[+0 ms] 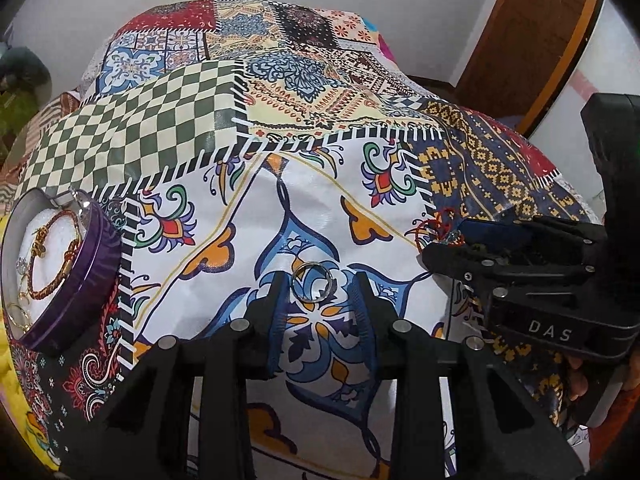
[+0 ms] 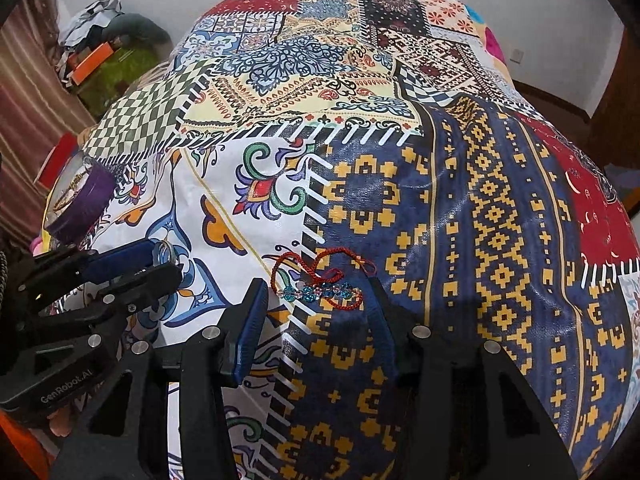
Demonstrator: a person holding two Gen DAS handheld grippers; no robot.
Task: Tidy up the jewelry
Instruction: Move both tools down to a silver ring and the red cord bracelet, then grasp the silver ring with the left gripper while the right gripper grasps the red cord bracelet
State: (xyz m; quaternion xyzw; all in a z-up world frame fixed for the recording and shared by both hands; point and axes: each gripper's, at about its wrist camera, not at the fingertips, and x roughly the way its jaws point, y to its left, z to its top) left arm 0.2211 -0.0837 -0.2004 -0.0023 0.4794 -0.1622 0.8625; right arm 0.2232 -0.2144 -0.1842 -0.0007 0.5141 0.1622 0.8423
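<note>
The left gripper (image 1: pixel 318 286) has its fingers spread, a silver ring (image 1: pixel 313 281) lying between their tips on the patchwork cloth (image 1: pixel 280 208). The right gripper (image 2: pixel 316 294), marked "DAS" while the left reads "GenRobot.AI", is likewise released around a red cord bracelet (image 2: pixel 320 280). A purple tin (image 1: pixel 80 276) sits left of the left fingers.

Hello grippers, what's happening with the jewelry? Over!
Left gripper open around ring. Right gripper open around red bracelet. Tin far left, path clear.

I see a patchwork cloth (image 1: pixel 320 208) covering the surface. On it lie a silver ring (image 1: pixel 313 281), a red cord bracelet (image 2: pixel 320 280) and, well apart, a purple tin (image 1: pixel 86 276).
</note>
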